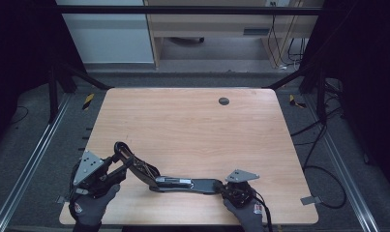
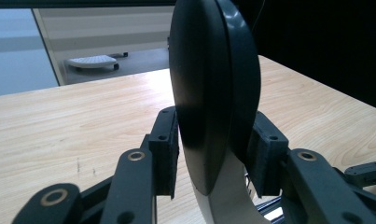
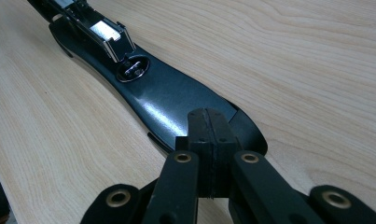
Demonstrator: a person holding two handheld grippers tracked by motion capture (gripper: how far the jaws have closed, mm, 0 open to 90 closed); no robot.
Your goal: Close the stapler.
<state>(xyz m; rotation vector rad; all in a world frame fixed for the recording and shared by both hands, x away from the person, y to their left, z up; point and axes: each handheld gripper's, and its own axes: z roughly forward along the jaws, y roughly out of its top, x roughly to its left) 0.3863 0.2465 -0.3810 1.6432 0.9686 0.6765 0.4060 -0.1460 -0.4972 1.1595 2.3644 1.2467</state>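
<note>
So we've got this long black stapler (image 1: 183, 182) opened out flat along the near edge of the table (image 1: 192, 121), a bit left of the middle, with its top arm (image 1: 129, 162) swung up and back toward the near-left corner. It looks like glossy hard plastic over a metal magazine, so we'd call it stiff, fairly hefty for its size and pretty slick on those rounded shells; the hinge in the middle means the two halves will flop relative to each other unless both are pinned. Best spots to take hold seem to be the two ends, which is what's happening. The left gripper (image 2: 213, 154) has its pads clamped on either side of the raised arm's rounded end, edge-on between the jaws. The right gripper (image 3: 208, 140) sits with its jaws pressed fully together, tips resting down on the flat tail of the base (image 3: 176, 107), pinning rather than pinching it. Both gloved hands come in low from the near edge, left wrist angled up toward the lifted arm, right one pointing along the base.
</note>
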